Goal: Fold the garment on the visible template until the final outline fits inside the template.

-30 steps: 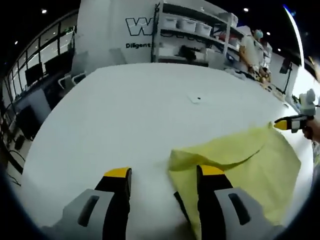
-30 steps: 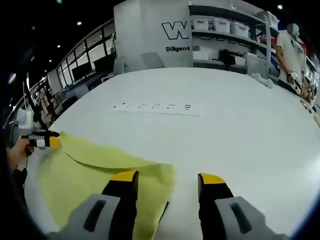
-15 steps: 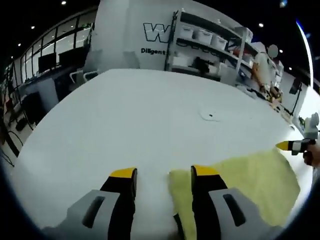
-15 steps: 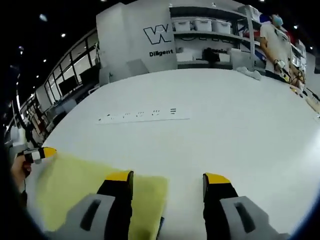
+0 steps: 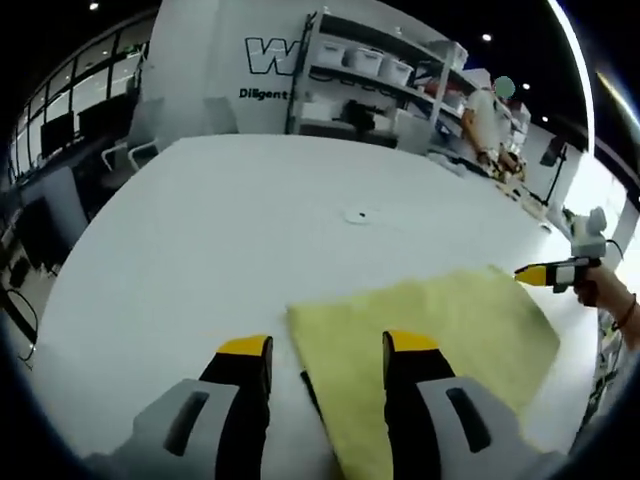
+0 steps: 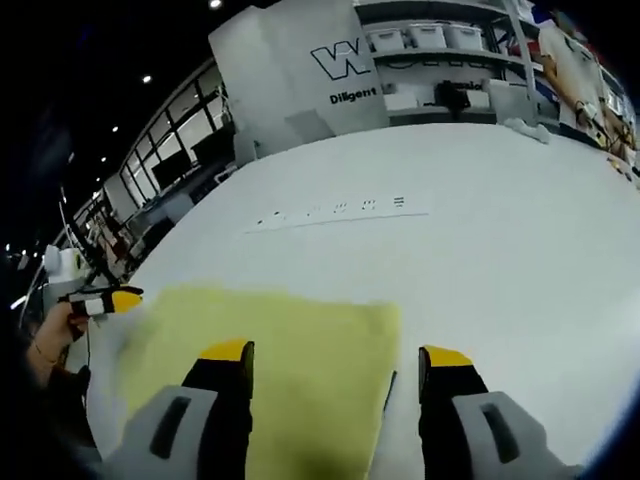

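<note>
1. I am folding the yellow cloth (image 5: 430, 330) on the white table (image 5: 230, 220), and it lies flat there with one neat straight edge on the side away from me.
2. To do this step well, I think I should check that each corner sits right over the one under it before I make another fold.
3. I should also smooth the cloth down so it has no bumps, and keep all of it on the table where I can see it.
4. I cannot make out any marked outline on the table, so I cannot say if the cloth fits inside it yet.
5. My left gripper (image 5: 325, 350) has its jaws apart, and nothing is held between them.
6. A corner of the cloth sits between those jaws, with my right-hand jaw over the cloth and my left-hand jaw over bare table.
7. My right gripper (image 6: 335, 358) also has its jaws apart and holds nothing.
8. In the right gripper view the cloth (image 6: 270, 350) lies under and between those jaws, and its side edge runs just inside my right-hand jaw.
9. The rest of the cloth spreads away toward my other gripper in each view, and that gripper's tip sits right by the far corner.
</note>
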Demonstrator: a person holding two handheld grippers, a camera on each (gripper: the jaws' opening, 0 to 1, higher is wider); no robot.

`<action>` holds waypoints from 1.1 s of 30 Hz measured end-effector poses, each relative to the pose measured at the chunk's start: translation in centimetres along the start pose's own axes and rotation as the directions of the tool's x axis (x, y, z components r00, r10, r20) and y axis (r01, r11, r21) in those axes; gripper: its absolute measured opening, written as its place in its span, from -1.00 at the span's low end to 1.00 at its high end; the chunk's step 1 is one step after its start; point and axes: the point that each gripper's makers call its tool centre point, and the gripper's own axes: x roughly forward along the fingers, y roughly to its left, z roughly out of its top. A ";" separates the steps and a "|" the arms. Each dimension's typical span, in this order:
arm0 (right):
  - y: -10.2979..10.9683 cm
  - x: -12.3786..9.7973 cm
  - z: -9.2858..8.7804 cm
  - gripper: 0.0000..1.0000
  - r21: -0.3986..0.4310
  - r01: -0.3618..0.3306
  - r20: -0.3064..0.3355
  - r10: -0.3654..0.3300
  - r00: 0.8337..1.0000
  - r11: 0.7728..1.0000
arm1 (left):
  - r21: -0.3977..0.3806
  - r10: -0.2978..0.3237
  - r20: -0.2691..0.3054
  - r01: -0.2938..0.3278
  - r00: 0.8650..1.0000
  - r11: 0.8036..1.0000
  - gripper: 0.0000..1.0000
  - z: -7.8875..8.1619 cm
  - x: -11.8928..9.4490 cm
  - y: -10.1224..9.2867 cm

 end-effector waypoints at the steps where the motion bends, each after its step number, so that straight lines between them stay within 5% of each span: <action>1: 0.2 -0.3 -0.2 0.30 -0.009 -0.003 -0.002 0.003 1.000 1.000 | -0.008 -0.014 0.001 0.014 1.000 1.000 -0.17 -0.2 -0.3 -0.2; 17: 3.6 -7.1 -6.2 0.04 -0.006 -0.133 -0.062 0.132 0.989 0.991 | 0.009 -0.097 -0.078 0.098 0.992 0.995 -0.16 -6.0 -5.6 -2.6; 25: 3.8 -9.2 -8.9 -0.10 -0.128 -0.134 -0.105 0.120 0.987 0.983 | 0.013 -0.120 -0.118 0.123 0.986 0.992 -0.22 -8.8 -7.4 -3.0; 33: 3.9 -9.7 -10.9 -0.27 -0.116 -0.129 -0.138 0.112 0.984 0.985 | 0.022 -0.117 -0.171 0.122 0.978 0.992 -0.26 -10.9 -8.4 -3.0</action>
